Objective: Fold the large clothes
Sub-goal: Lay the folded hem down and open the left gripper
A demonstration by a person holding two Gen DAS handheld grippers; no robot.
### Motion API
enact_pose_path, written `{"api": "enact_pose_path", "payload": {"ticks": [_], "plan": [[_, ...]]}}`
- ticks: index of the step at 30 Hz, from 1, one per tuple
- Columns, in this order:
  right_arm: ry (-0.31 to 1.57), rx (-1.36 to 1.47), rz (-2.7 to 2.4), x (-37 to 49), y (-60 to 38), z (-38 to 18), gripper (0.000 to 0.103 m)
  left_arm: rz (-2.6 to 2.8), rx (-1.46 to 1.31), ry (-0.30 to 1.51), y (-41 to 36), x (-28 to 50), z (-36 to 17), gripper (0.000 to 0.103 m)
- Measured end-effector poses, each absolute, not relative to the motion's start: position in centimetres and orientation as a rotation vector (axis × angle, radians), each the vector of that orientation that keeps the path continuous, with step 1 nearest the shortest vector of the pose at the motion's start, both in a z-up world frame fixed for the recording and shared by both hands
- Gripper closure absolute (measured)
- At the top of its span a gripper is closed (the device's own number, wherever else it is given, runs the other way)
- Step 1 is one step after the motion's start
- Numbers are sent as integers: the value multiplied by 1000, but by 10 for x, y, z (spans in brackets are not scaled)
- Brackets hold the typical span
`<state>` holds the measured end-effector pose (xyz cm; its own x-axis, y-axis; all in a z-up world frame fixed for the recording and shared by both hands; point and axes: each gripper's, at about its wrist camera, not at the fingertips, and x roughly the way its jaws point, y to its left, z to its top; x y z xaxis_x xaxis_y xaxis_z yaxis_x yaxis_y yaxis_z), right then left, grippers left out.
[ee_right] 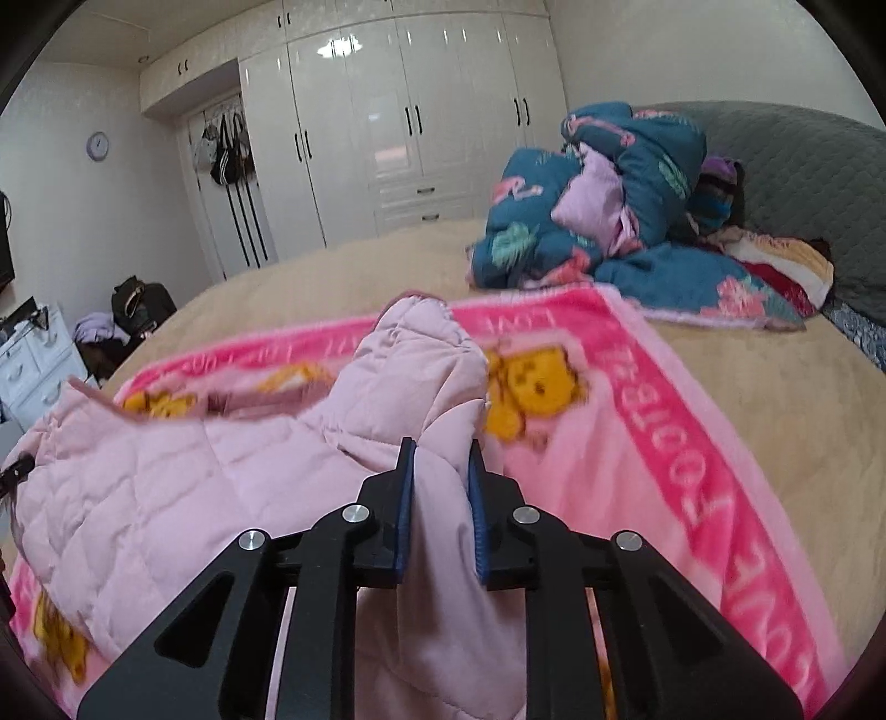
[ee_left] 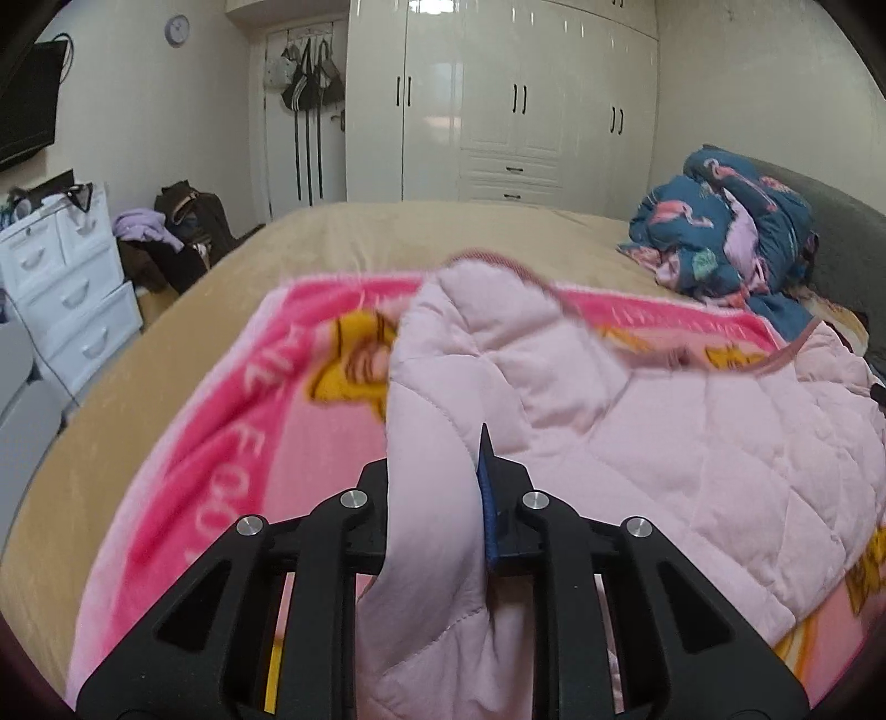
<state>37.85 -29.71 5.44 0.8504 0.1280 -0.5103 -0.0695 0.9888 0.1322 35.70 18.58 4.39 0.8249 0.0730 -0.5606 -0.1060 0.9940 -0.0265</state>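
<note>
The pale pink quilted jacket lies spread across a bright pink blanket printed with yellow cartoon figures and white lettering, and that blanket in turn covers part of the tan bedspread. From my left wrist view I see the jacket bunched up towards the middle, its darker pink trimmed edge lifted and a little blurred.

My left gripper is clamped on a fold of the jacket's fabric: the cloth runs up between the two black fingers and hides most of the near one, while the blue pad on the other presses flat against it. My right gripper is likewise clenched on the jacket, with a thick pinch of pink cloth squeezed between both blue pads (the cloth fills the whole gap here, so there is no doubt about the grip). From the right wrist view the jacket rises in a soft ridge just ahead of the fingers and falls away to the left over the blanket.

Further back on the bed, near the grey padded headboard, sits a crumpled teal duvet patterned with pink flamingos. Beyond the bed stands a glossy white wardrobe with dark handles. Bags hang on the door beside it, a round clock is on the wall, and a white drawer unit stands off the bed's left side.
</note>
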Motion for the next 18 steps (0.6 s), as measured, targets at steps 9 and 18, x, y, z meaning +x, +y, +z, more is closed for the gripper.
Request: {"api": "enact_pose_path", "payload": {"ticks": [9,18], "plan": [[629,92,-15,453,-293,32,90,212,-84,717,190,426,10,91],[738,-17,-65,470,-280,-27,89,247,-53,757,187,429,-24,87]]}}
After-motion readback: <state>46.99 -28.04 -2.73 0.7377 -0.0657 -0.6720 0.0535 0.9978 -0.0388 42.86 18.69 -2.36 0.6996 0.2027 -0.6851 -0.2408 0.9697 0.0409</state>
